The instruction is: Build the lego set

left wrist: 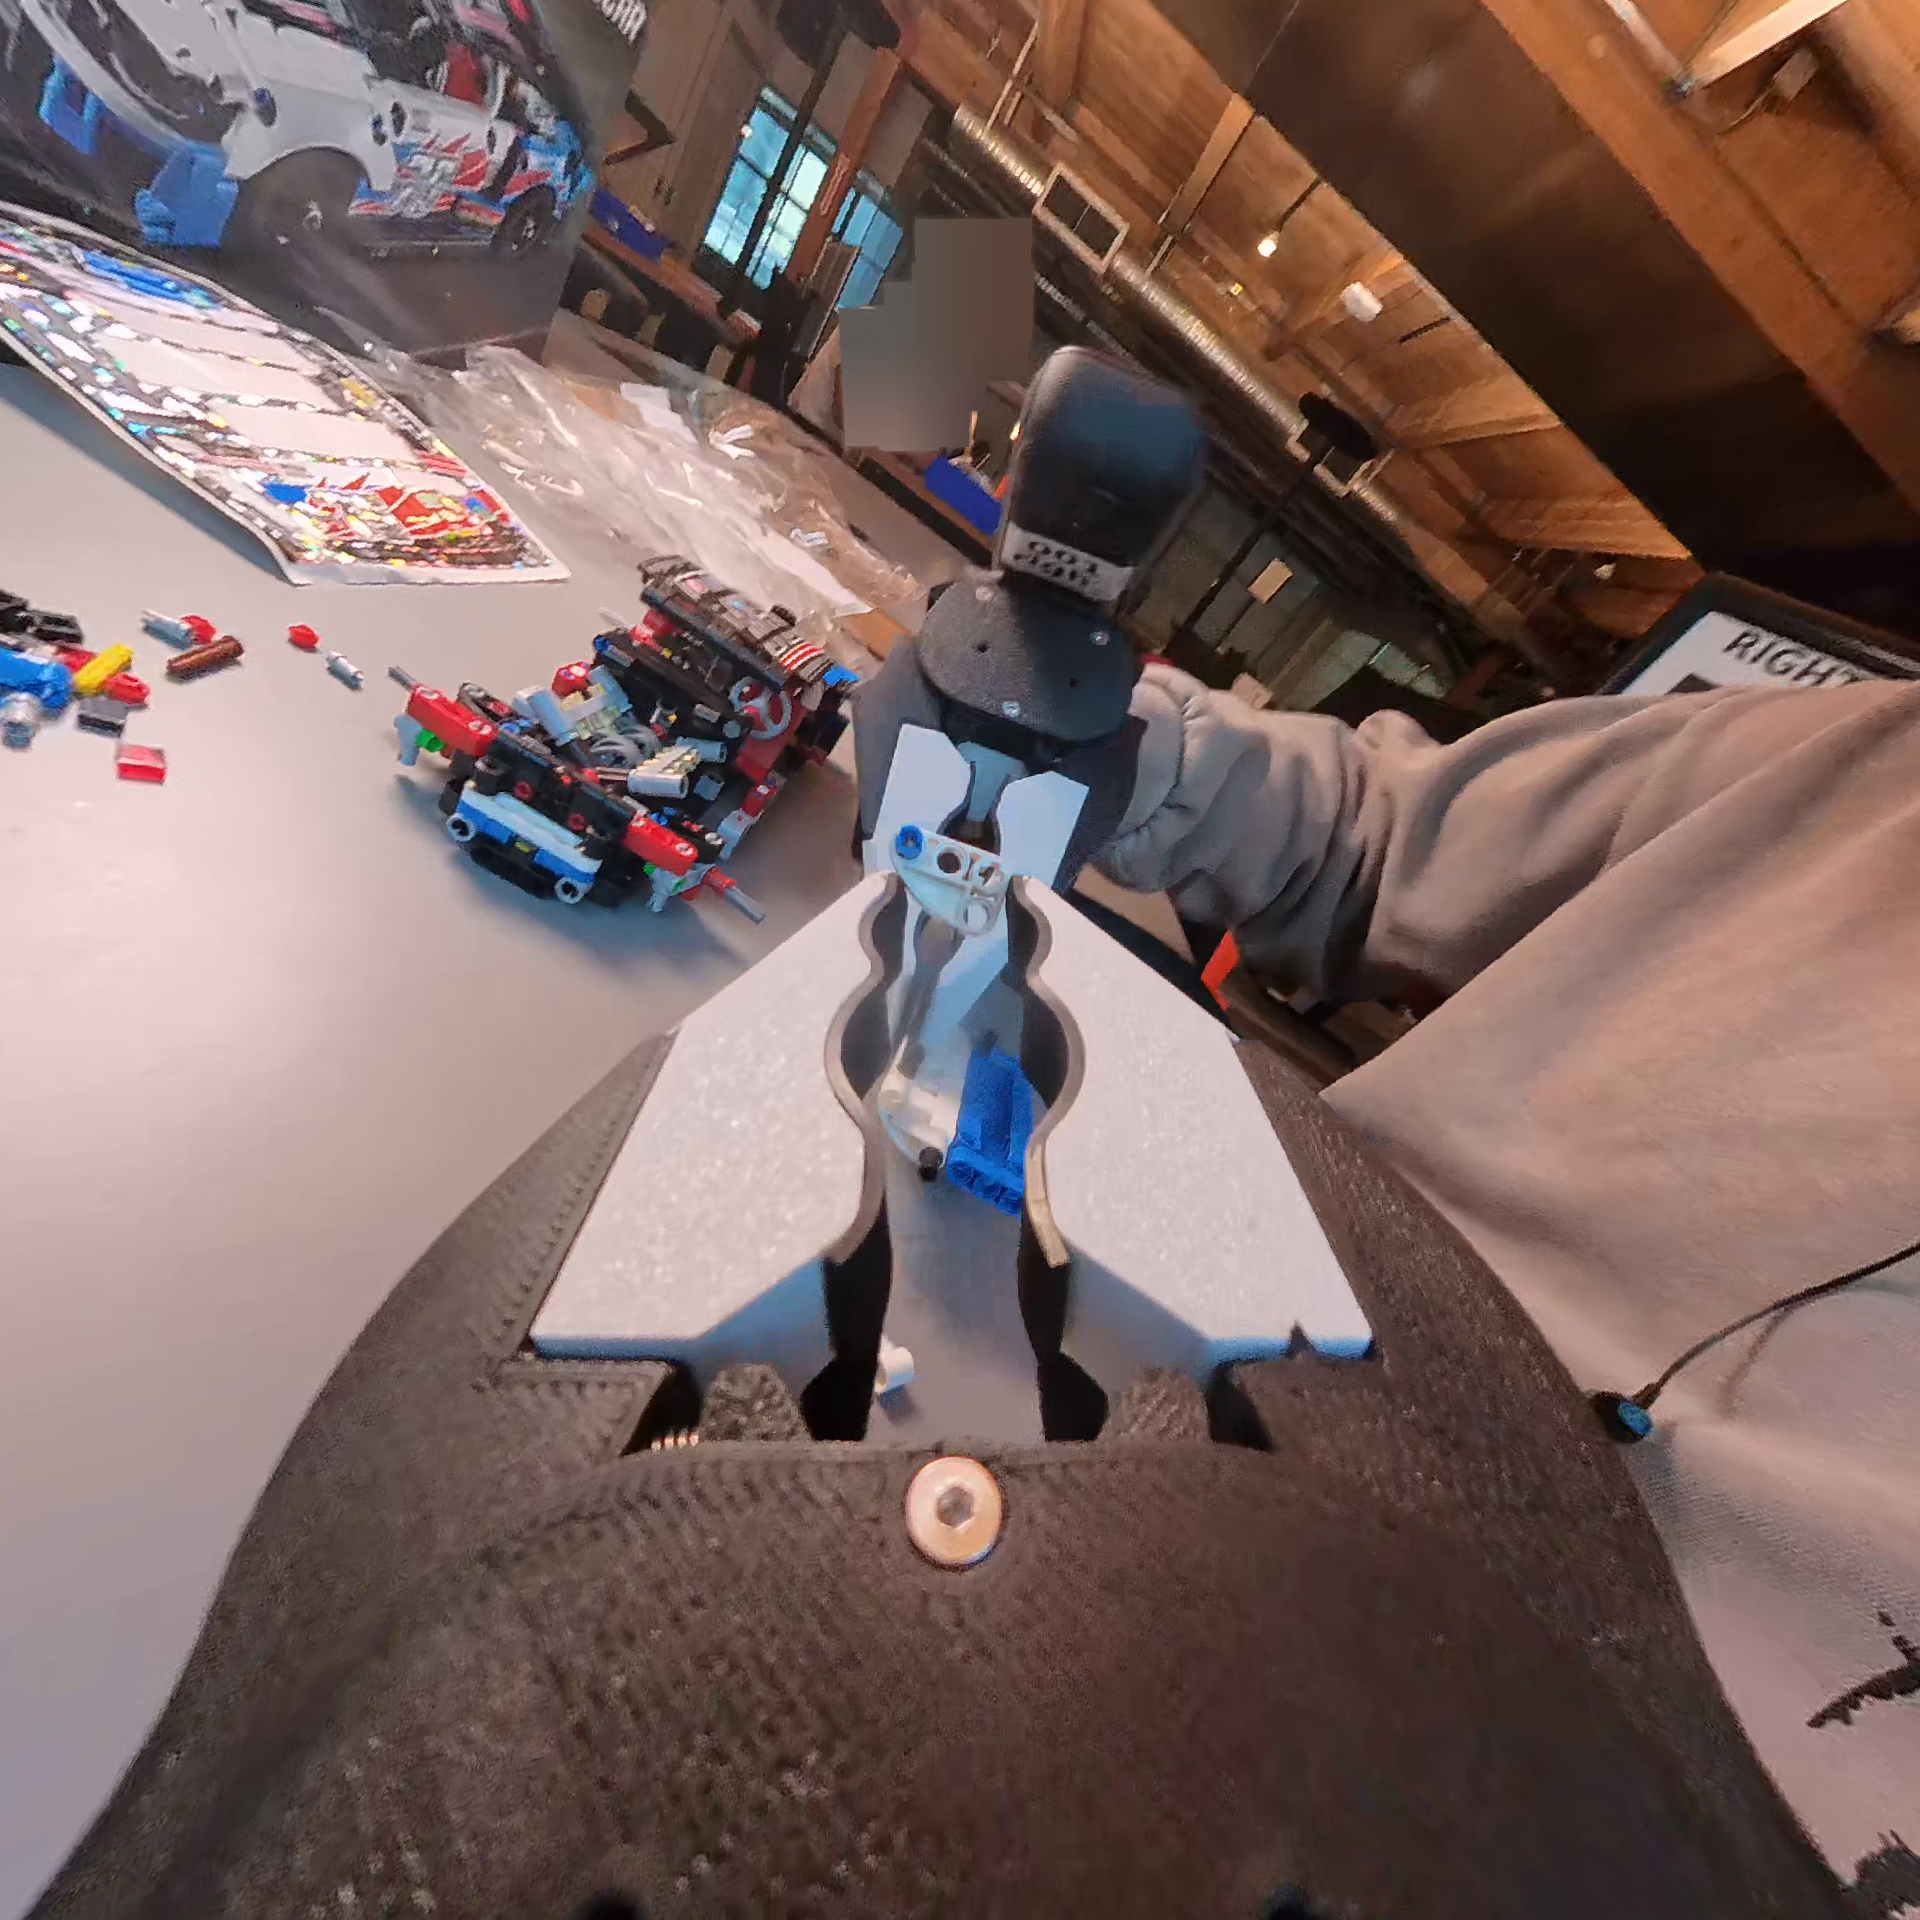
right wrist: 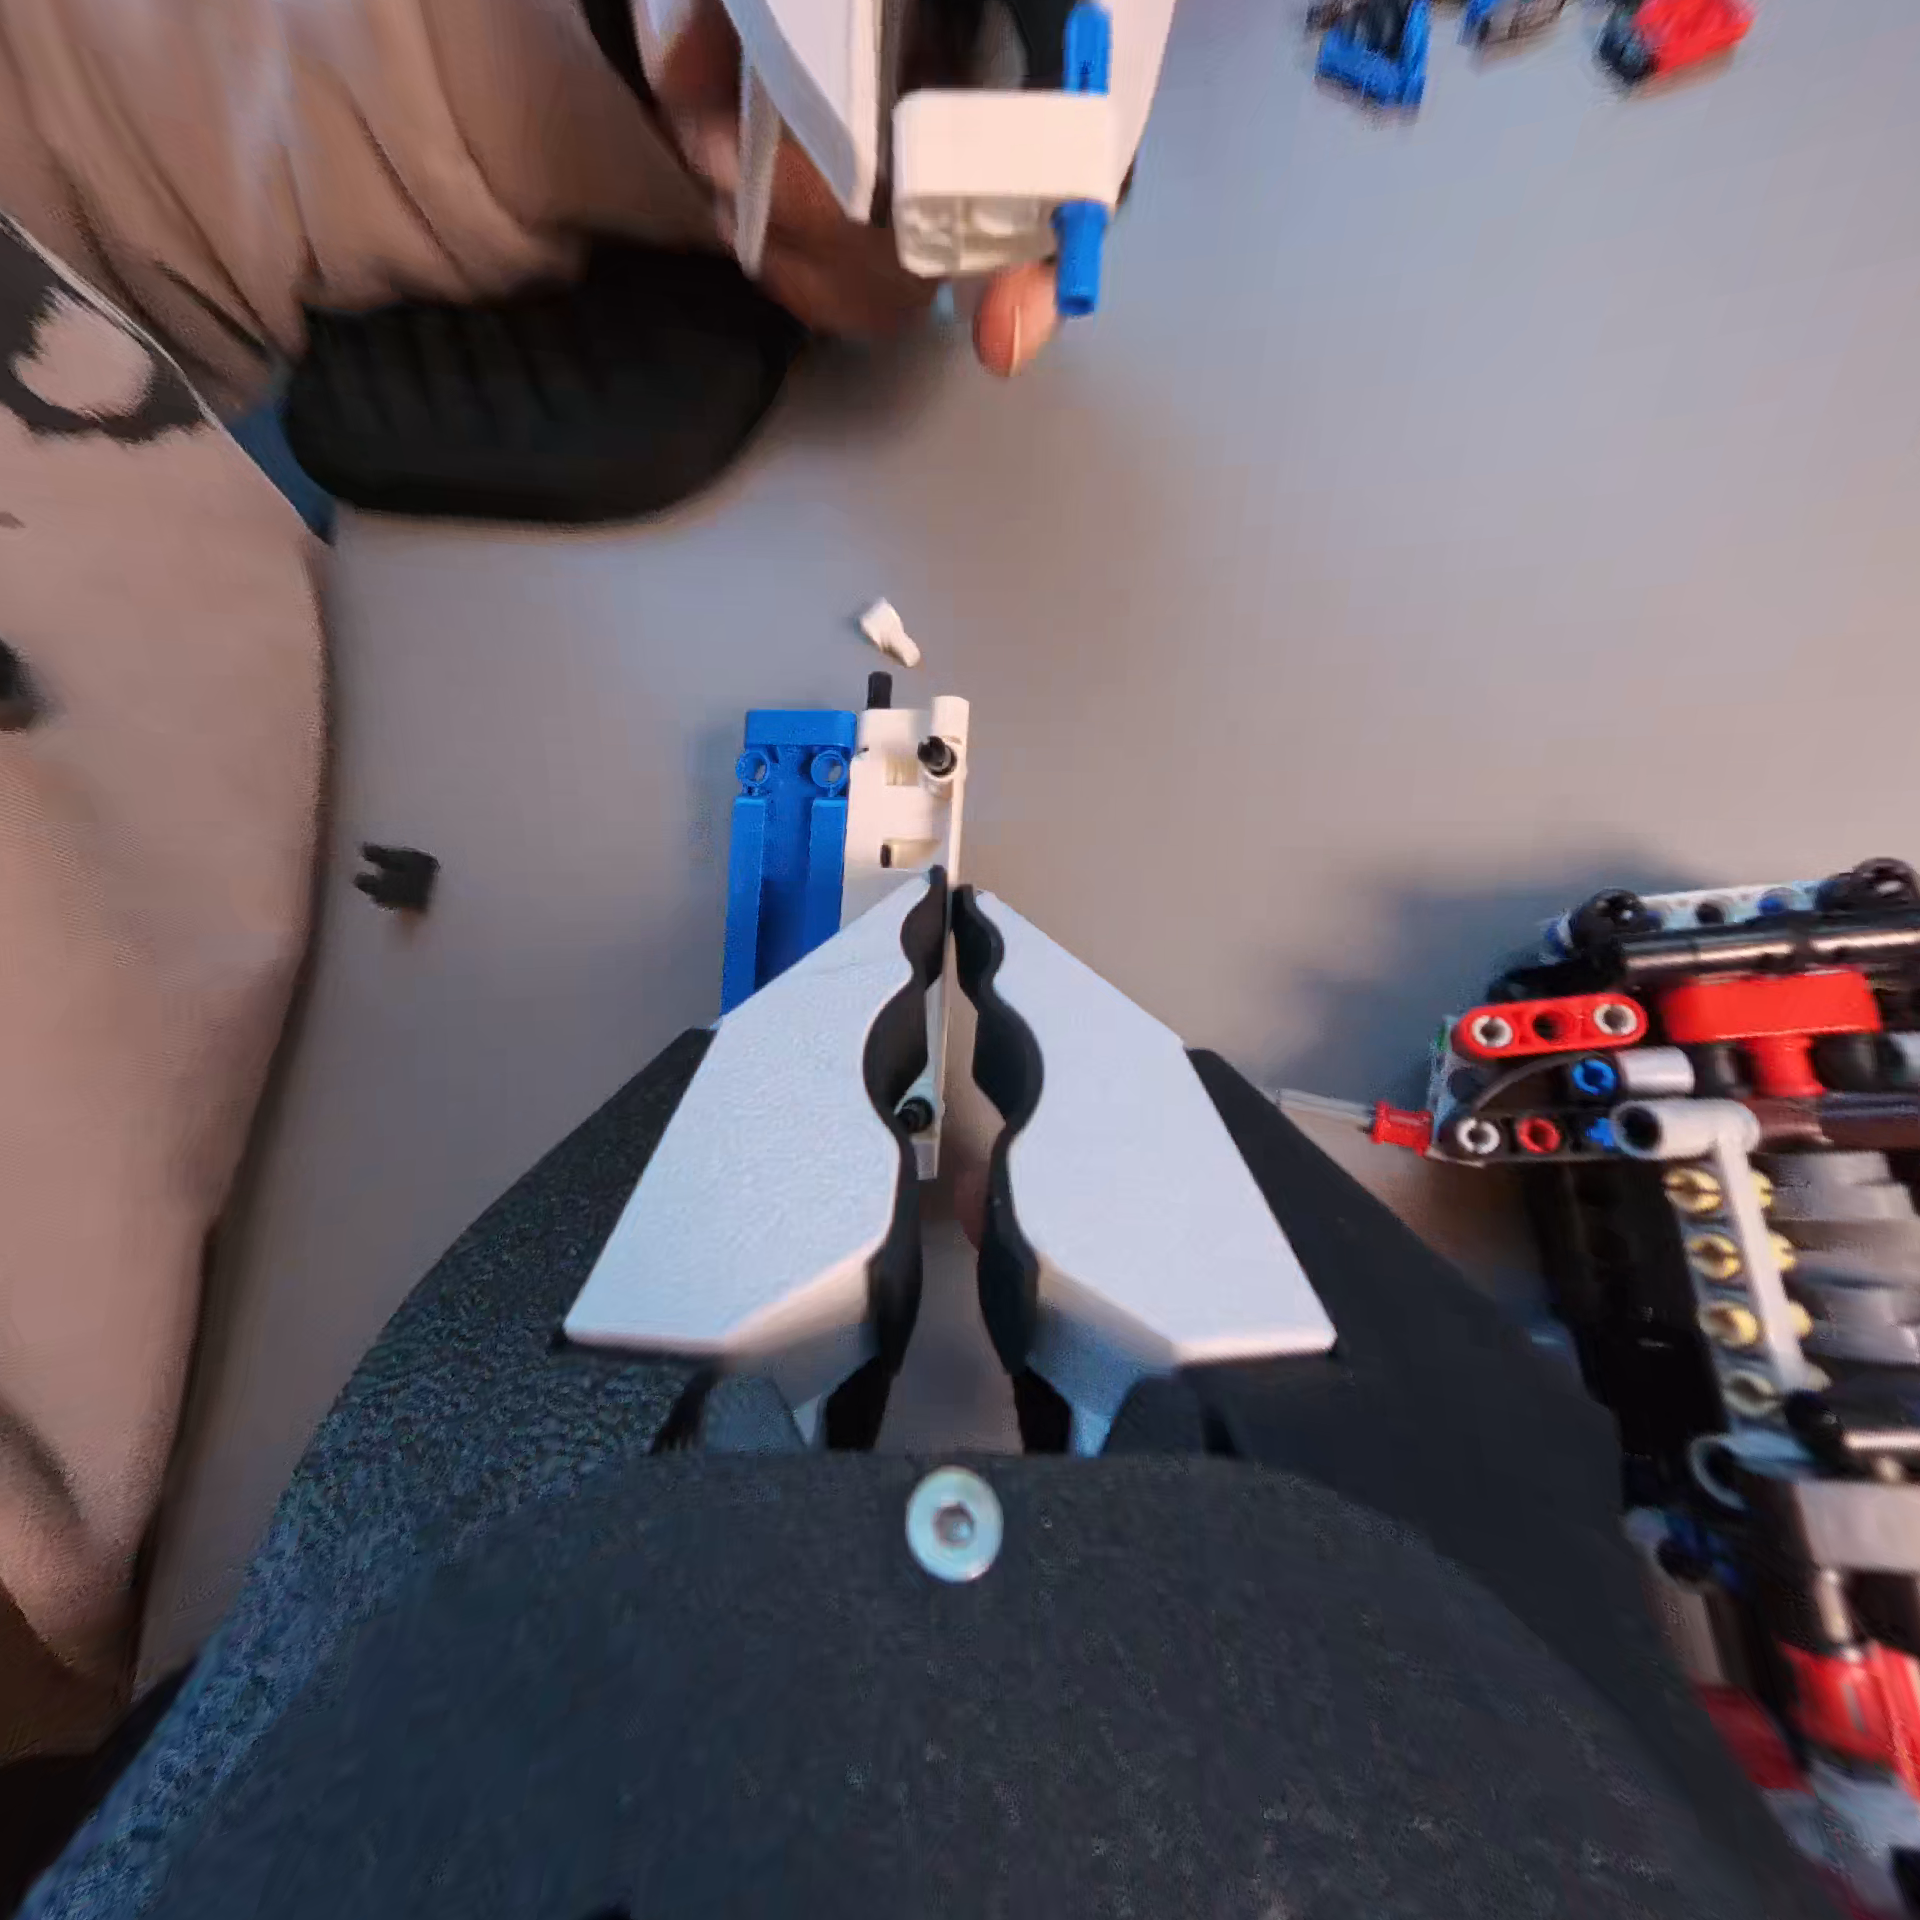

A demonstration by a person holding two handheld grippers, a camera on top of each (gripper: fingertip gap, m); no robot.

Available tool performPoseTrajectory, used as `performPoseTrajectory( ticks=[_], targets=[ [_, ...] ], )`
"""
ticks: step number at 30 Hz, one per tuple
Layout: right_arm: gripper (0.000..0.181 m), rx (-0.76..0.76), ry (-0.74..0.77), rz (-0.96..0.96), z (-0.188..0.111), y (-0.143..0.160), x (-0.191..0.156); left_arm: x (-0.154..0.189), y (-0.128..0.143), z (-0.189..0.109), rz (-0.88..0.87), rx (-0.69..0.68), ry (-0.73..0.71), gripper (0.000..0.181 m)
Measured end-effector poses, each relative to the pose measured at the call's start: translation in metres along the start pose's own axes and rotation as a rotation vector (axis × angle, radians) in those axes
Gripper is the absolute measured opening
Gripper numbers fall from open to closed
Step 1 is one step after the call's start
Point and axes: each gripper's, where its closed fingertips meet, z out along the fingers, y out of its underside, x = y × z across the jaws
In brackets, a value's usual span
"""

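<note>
My left gripper is shut on a small white beam with a blue pin in one end. The beam also shows at the top of the right wrist view. My right gripper is shut on the thin edge of a white panel. That panel joins a white block and a long blue panel over the grey table. In the left wrist view the right gripper points down just beyond the beam. The white and blue assembly shows between my left fingers.
The part-built car model stands on the table to the left, and shows at the right in the right wrist view. Loose pieces, a sticker sheet, the set's box and plastic bags lie beyond. A small white piece and a black one lie near the assembly. My hands' fingertips stand some 9 cm from each other.
</note>
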Motion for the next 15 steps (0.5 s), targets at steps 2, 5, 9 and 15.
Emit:
performPoseTrajectory(
  ticks=[2,5,9,15],
  targets=[
    [0.0,0.186,-0.018,0.026,-0.016,-0.019,-0.005,0.009,-0.009,-0.002,-0.012,0.06,0.064,0.016],
    [0.0,0.379,-0.024,0.065,-0.039,-0.039,-0.01,0.017,-0.015,-0.003,-0.016,0.1,0.121,0.016],
    [0.0,0.385,-0.033,0.053,-0.039,-0.038,-0.012,0.019,0.0,0.006,0.02,0.024,0.133,0.017],
    [0.0,0.218,-0.01,0.034,-0.022,-0.013,-0.005,0.017,0.017,0.014,0.068,-0.062,0.099,0.017]
  ],
)
